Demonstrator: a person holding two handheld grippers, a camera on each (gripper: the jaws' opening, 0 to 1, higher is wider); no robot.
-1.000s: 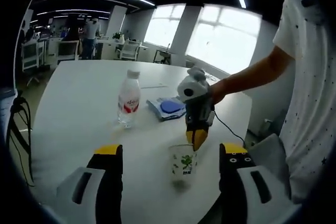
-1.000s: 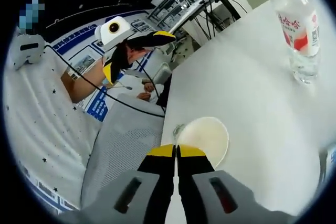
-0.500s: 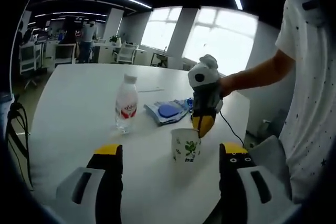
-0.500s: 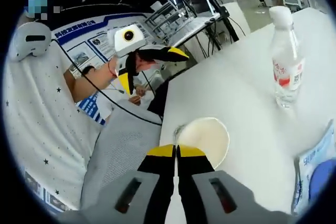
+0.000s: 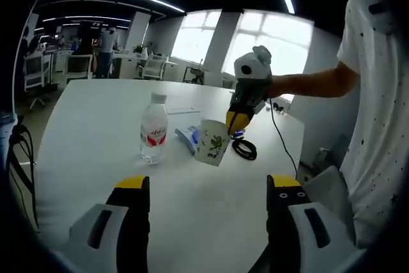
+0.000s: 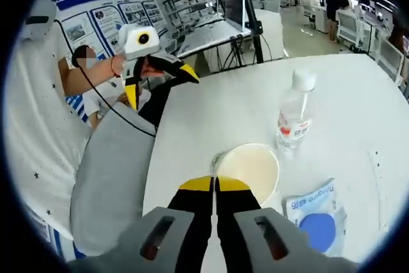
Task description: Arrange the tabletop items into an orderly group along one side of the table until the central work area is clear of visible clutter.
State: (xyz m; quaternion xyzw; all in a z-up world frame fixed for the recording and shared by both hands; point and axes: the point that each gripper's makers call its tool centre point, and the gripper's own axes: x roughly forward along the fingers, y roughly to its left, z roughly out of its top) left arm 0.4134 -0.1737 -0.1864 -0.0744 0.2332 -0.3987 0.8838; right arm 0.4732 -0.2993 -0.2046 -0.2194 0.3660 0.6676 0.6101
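My left gripper (image 5: 204,206) hangs with its jaws spread wide and empty. Ahead of them and to the left stands the water bottle (image 5: 153,133); straight ahead, off the table (image 5: 96,119), the paper cup (image 5: 213,142) hangs tilted, pinched by its rim in my right gripper (image 5: 236,121). Behind the cup lie the blue packet (image 5: 187,135) and, to its right, a black cable coil (image 5: 245,149). In the right gripper view the jaws are closed on the rim. I should carry the cup level and set it just beside the bottle, though I can't quite tell whether it is empty.
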